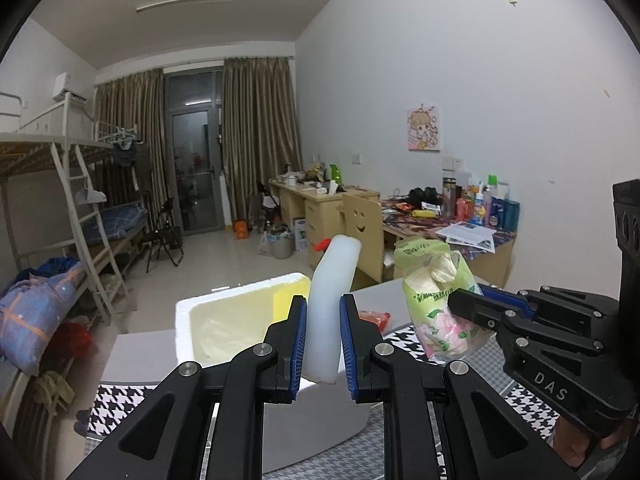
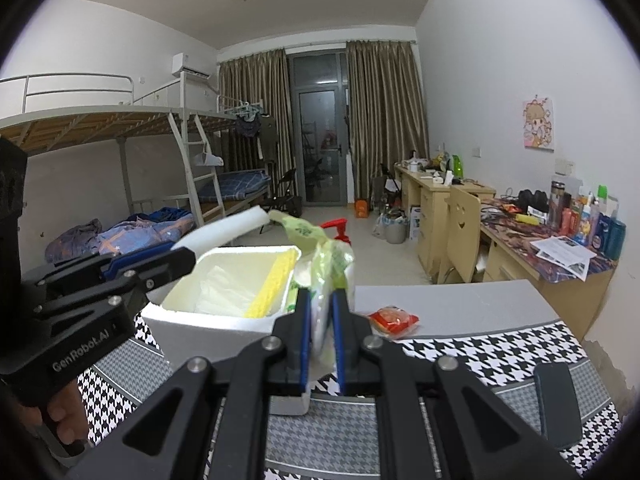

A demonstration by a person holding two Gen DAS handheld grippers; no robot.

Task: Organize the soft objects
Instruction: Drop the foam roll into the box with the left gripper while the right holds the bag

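Note:
My left gripper (image 1: 323, 338) is shut on a white foam strip (image 1: 332, 292) that bends upward over the white foam box (image 1: 188, 312). The strip (image 2: 228, 230) also shows at left in the right wrist view, held by the left gripper (image 2: 172, 258). My right gripper (image 2: 320, 330) is shut on a green tissue pack (image 2: 332, 276) in thin plastic. Seen from the left wrist view, that pack (image 1: 436, 300) hangs to the right of the strip in the right gripper (image 1: 468, 308). The box (image 2: 208, 320) holds a yellow sponge (image 2: 272, 284) and pale plastic.
A small red packet (image 2: 394, 320) lies on the grey table (image 2: 460, 304) right of the box. A houndstooth cloth (image 2: 480, 356) covers the near table. A dark flat object (image 2: 558, 404) lies at right. A red pump bottle (image 2: 340, 232) stands behind the box. Desks, a chair and bunk beds stand beyond.

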